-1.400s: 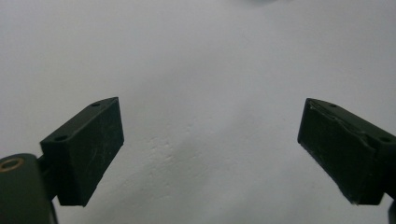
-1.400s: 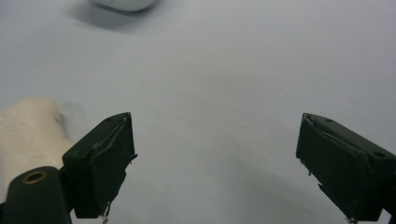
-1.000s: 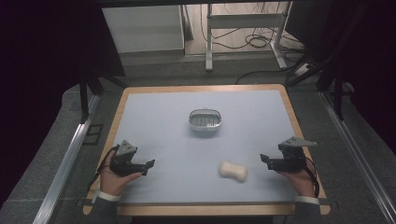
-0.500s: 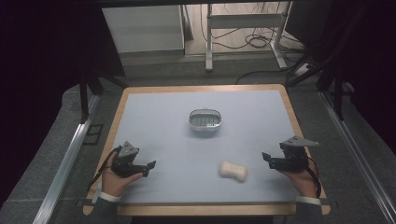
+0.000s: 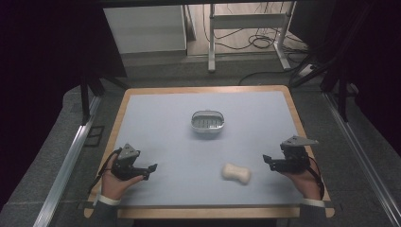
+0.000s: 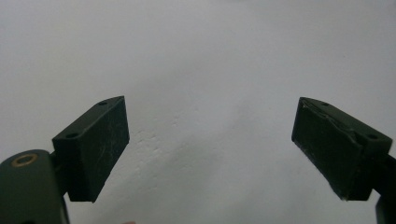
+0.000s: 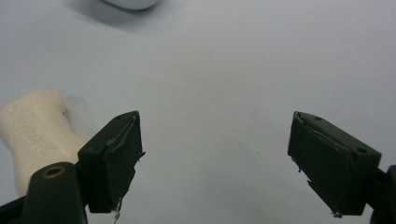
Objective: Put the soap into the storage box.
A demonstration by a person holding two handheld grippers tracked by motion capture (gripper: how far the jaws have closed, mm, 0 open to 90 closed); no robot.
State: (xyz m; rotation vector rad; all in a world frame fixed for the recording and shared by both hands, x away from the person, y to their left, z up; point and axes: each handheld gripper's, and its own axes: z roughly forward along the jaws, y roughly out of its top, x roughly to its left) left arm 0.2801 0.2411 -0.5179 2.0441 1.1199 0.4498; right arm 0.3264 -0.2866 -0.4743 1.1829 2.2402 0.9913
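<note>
High view overlooks table (image 5: 165, 118), gripper views skim it closely (shared surface)

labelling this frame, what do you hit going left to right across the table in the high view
left gripper → soap dish → bar of soap → right gripper, its jaws open with nothing between them, though they have just been closing a little

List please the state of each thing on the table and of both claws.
Soap bar: lying flat on the table, free, near the right claw.
Soap dish: upright, empty, at the table's middle.
Left claw: open, nothing between its jaws.
Right claw: open, has just been closing slightly, nothing between its jaws.
</note>
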